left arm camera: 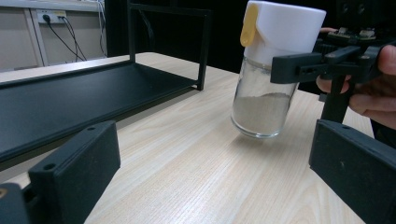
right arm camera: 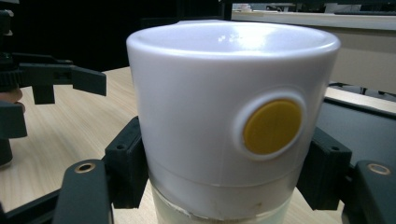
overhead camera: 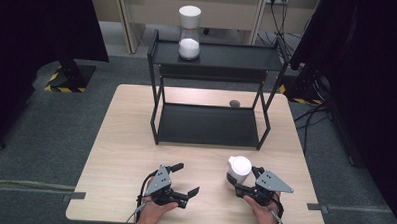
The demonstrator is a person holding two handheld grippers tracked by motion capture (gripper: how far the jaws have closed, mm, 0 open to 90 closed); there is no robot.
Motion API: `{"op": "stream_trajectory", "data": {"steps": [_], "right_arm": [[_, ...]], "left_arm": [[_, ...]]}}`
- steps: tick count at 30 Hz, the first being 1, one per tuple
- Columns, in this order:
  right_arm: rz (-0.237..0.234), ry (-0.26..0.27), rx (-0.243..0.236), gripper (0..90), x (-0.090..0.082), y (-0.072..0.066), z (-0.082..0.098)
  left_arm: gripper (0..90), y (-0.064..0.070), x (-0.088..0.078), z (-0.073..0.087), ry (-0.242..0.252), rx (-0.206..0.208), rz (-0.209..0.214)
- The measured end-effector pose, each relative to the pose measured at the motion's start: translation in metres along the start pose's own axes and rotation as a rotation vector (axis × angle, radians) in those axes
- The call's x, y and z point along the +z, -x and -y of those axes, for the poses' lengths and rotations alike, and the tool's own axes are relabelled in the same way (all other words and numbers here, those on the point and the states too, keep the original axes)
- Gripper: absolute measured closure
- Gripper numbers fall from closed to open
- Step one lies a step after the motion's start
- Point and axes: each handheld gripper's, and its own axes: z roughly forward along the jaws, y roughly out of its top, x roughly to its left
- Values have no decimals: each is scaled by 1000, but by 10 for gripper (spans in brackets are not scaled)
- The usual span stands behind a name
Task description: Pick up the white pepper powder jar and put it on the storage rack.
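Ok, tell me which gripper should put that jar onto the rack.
Right. The right gripper is already shut on the jar, lifted and tilted off the table; the left gripper hangs open, holding nothing, beside it.

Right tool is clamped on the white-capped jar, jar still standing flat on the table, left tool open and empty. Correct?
Not quite. The jar is not flat on the table: the left gripper view shows it tilted, its base lifted clear of the wood. The rest holds: the right tool is clamped on it, the left tool open and empty.
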Motion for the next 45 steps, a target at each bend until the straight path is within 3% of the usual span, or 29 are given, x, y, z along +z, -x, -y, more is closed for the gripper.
{"op": "stream_trajectory", "data": {"steps": [5,26,45], "right_arm": [[-4,4,-1,309,-2,1,-4],[-28,35,20,309,1,13,-56],[-43,52,-39,309,11,17,-109]], "left_arm": [[14,-1,0,0,1,0,2],[4,-1,0,1,-1,-2,5],[0,-3,1,2,7,-3,28]]}}
